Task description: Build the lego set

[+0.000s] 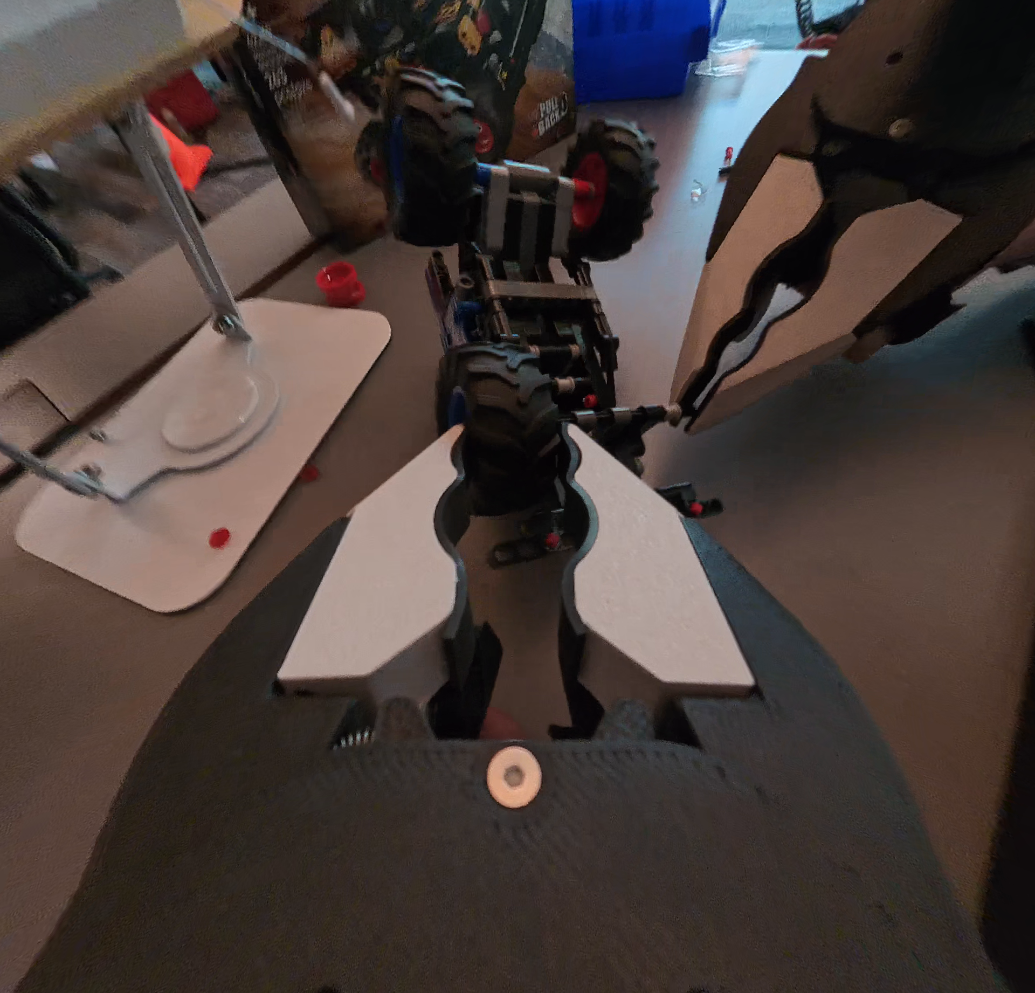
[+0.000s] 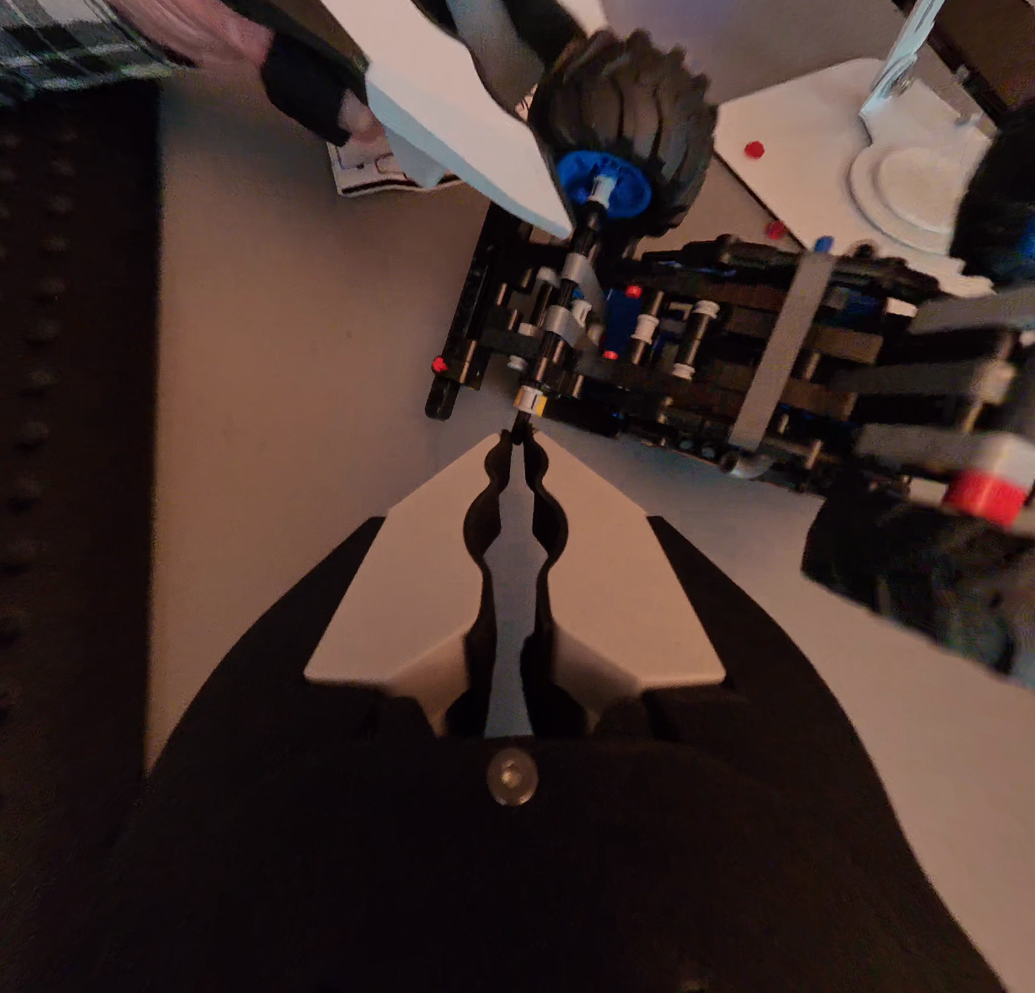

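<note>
Here | left gripper (image 1: 512, 456) jaws clamp tyre (image 1: 509, 406) | right gripper (image 2: 518, 439) jaws pinch crosswise axle (image 2: 560, 316) tip

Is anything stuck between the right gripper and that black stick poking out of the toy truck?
Nothing visible: the right gripper is already pinching the tip of the black stick.
</note>
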### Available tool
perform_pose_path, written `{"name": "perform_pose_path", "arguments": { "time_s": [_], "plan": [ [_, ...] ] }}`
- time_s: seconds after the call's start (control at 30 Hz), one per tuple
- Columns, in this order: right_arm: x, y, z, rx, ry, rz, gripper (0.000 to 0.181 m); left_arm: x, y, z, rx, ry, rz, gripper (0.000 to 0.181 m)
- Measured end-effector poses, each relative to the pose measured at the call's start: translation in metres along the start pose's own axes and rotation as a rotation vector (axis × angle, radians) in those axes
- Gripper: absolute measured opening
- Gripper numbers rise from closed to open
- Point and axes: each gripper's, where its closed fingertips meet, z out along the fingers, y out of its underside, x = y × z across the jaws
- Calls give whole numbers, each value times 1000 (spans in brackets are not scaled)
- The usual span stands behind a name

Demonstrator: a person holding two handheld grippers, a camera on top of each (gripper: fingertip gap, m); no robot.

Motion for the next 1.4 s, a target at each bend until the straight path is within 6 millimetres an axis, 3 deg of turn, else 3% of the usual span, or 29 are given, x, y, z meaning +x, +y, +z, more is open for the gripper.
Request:
{"name": "perform_pose_path", "arguments": {
  "time_s": [0.2,0.3,0.43,0.6,0.7,0.77,0.87,0.97,1.07,1.13,1.4],
  "plan": [
    [2,18,10,-91,66,4,2,25,-29,9,-25,-53,326,31],
    [1,24,14,-114,79,9,2,37,-34,15,-67,-85,502,29],
    [-4,31,6,-127,26,76,8,47,-33,16,-59,-91,544,30],
    [-5,35,3,-123,39,47,1,60,-34,12,5,-137,551,39],
    [-6,35,3,-118,34,47,1,62,-37,2,42,-207,595,39],
    [-6,35,3,-118,37,41,1,60,-39,-8,78,-220,574,43],
    [-6,36,3,-120,36,40,1,36,-37,-19,92,-215,399,57],
    [-6,36,4,-121,37,38,1,27,-33,-13,75,-17,57,71],
    [-6,36,4,-120,41,32,1,38,-33,-3,58,194,-143,68],
    [-6,36,4,-120,47,26,1,47,-27,4,25,263,-170,58],
    [-7,37,3,-122,62,-4,1,62,-32,10,68,198,-26,55]
  ]
}}
